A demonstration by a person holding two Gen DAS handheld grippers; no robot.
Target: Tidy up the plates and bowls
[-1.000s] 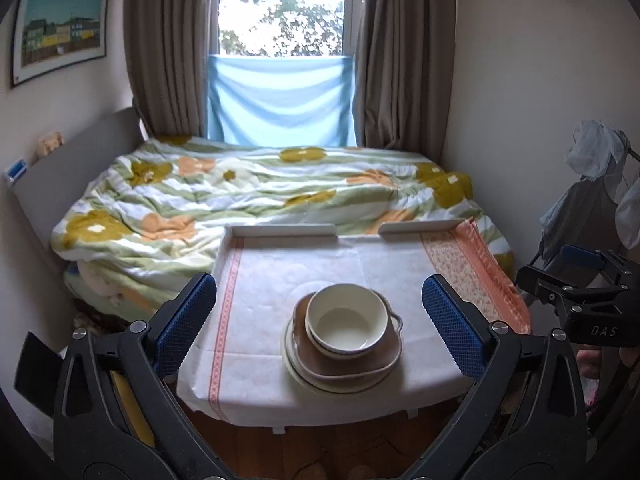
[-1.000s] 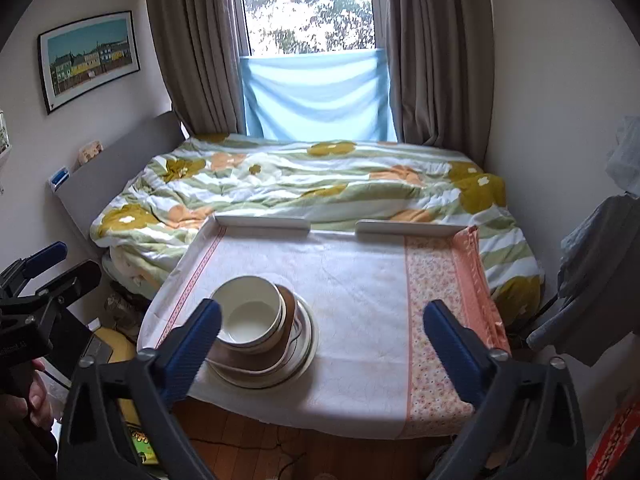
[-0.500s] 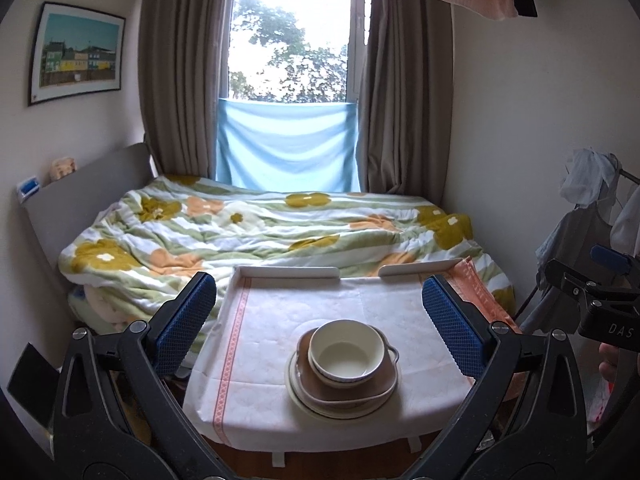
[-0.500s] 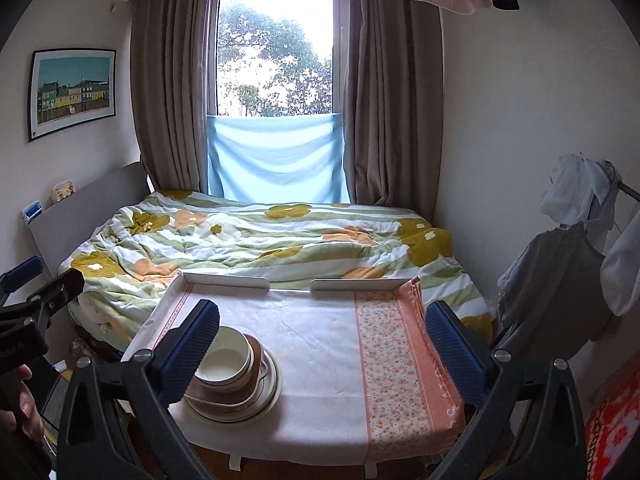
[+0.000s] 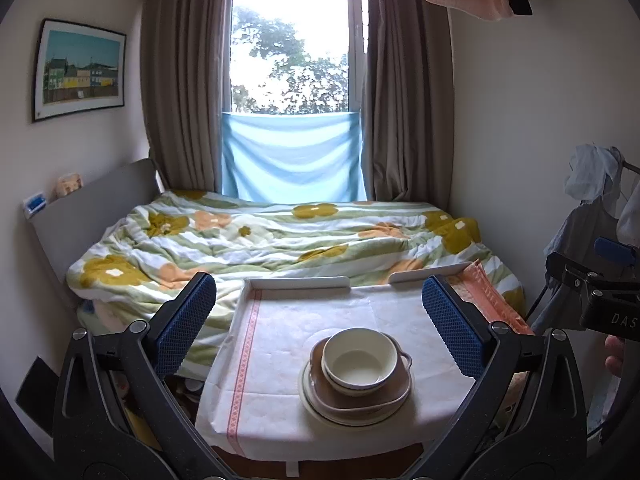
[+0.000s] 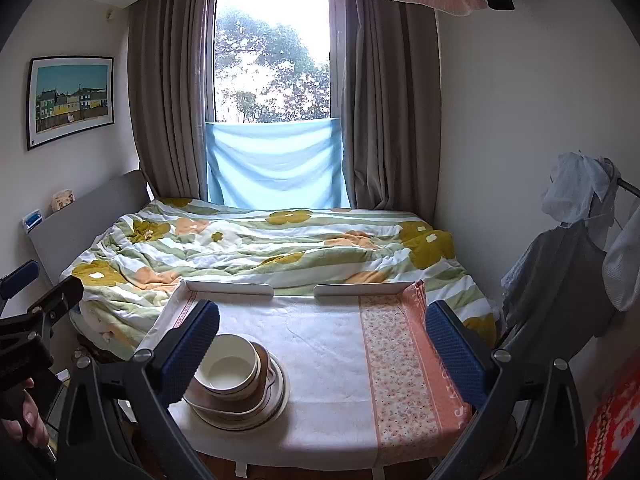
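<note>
Left wrist view: our left gripper (image 5: 320, 320) gapes wide, empty | right gripper (image 6: 322, 344) likewise | bowl (image 5: 360, 360) atop stacked plates (image 5: 352, 400), lower centre, on table (image 5: 280, 340).

In the right wrist view, the right gripper's near finger pad (image 6: 188, 354) covers the left side of the stacked dishes (image 6: 248, 400). How many plates lie under the bowl (image 5: 360, 364) cannot be counted. The hanging clothes (image 6: 576, 272) run off the right edge.
</note>
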